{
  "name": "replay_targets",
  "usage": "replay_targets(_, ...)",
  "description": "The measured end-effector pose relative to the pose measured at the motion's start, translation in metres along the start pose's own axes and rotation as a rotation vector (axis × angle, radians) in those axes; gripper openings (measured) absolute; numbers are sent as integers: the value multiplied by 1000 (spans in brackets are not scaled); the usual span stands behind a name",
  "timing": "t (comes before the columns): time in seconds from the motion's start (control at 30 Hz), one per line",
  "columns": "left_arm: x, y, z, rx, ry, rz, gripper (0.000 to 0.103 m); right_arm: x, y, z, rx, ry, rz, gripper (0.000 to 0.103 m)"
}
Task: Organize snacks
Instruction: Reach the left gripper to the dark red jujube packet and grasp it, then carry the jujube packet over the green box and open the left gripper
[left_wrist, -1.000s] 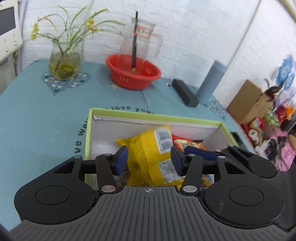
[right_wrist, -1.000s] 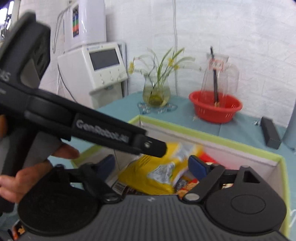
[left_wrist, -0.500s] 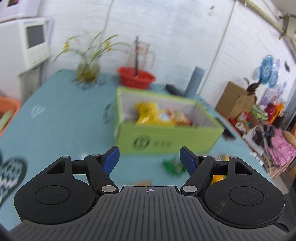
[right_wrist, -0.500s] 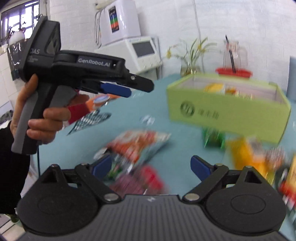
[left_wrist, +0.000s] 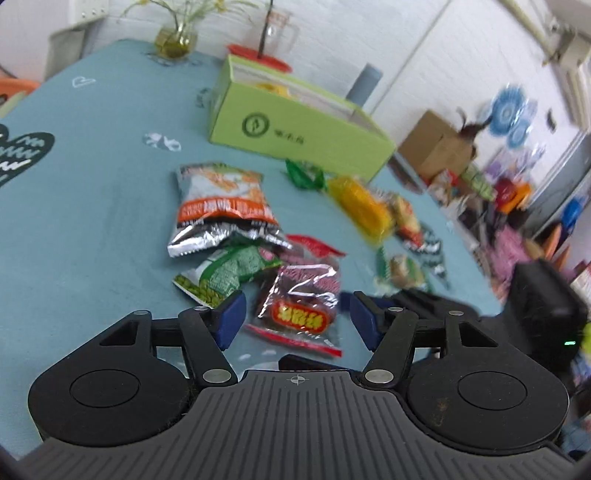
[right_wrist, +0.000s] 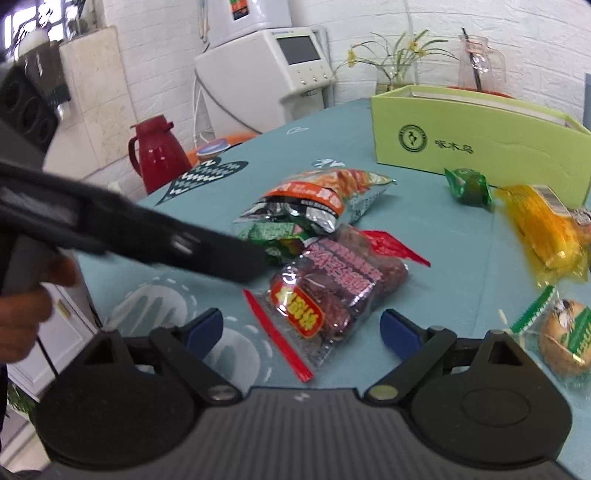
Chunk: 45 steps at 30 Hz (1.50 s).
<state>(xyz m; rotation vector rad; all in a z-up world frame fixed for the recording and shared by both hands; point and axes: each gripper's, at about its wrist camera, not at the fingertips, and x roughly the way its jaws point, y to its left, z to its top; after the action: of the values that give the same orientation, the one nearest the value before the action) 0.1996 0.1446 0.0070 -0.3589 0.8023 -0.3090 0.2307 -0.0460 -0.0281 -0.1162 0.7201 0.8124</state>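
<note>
Both grippers hover with jaws apart over loose snacks on the teal table (left_wrist: 92, 206)

Left gripper (left_wrist: 295, 317) and right gripper (right_wrist: 301, 328) each hold nothing and frame the clear red-label packet (left_wrist: 301, 310) lying just ahead between their fingers. Behind it rest the green box (left_wrist: 295, 129), well apart, then the orange-and-silver bag (left_wrist: 221, 206), the yellow packet (right_wrist: 543, 236), near the box, and the small green candy (right_wrist: 467, 186)

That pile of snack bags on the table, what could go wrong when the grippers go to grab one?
The dates bag overlaps the green pea packet and the orange-and-silver bag, so a pinch might drag a neighbour along. Both open grippers, left and right, frame that same bag and could collide.
</note>
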Motion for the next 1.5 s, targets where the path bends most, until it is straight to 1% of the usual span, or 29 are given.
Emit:
replay_targets(0.07, 20, -3, 1, 21, 42, 31, 45, 1, 4, 1, -36, -3, -24, 93)
replay_targets(0.13, 36, -6, 2, 24, 78, 39, 42, -1, 5, 0, -63, -13, -67, 93)
replay_targets(0.2, 43, -14, 4, 40, 74, 48, 42, 1, 0, 0, -71, -10, -83, 93)
replay_targets(0.3, 55, -33, 6, 46, 98, 42, 36, -5, -10, -5, -57, 2, -86, 93)
replay_targets(0.33, 59, -40, 6, 50, 108, 35, 34, -7, -13, -6, -55, 3, -97, 93)
replay_targets(0.47, 75, -67, 5, 91, 127, 24, 34, -19, -27, -16, -43, 6, -165, 93)
replay_targets(0.57, 83, -81, 3, 105, 145, -3, 35, -31, -38, -23, -10, -1, -194, 93)
replay_targets(0.67, 86, -90, 2, 119, 143, 4, 36, -37, -45, -27, 24, -14, -186, 93)
replay_targets(0.8, 81, -89, 5, 109, 114, 44, 51, -39, -49, -26, 31, -31, -188, 93)
replay_targets(0.83, 79, -87, 7, 100, 103, 53, 53, -38, -50, -24, 35, -35, -181, 93)
replay_targets(0.93, 76, -76, 10, 69, 85, 62, 53, -33, -50, -23, 49, -35, -149, 93)
replay_targets(1.03, 83, -69, 8, 47, 110, 34, 50, -29, -45, -22, 37, -41, -169, 93)
replay_targets(1.13, 84, -71, 6, 70, 89, 27, 49, -28, -41, -23, 39, -50, -186, 93)
replay_targets(1.17, 86, -72, 6, 78, 86, 21, 46, -29, -40, -24, 37, -53, -196, 89)
replay_targets(1.2, 87, -73, 5, 90, 84, 14, 32, -29, -39, -24, 30, -54, -217, 82)
replay_targets(1.23, 89, -74, 5, 96, 94, -17, 20, -30, -37, -24, 28, -52, -242, 80)
replay_targets(1.27, 90, -75, 4, 88, 101, -34, 19, -31, -38, -23, 41, -50, -252, 79)
replay_targets(1.33, 88, -79, 6, 107, 97, -28, 13, -35, -42, -19, 81, -50, -252, 78)
replay_targets(1.43, 82, -82, 23, 94, 79, -54, 13, -41, -41, -2, 40, -81, -285, 78)
replay_targets(1.5, 73, -83, 45, 97, 38, -81, 13, -46, -42, 17, 0, -126, -305, 78)
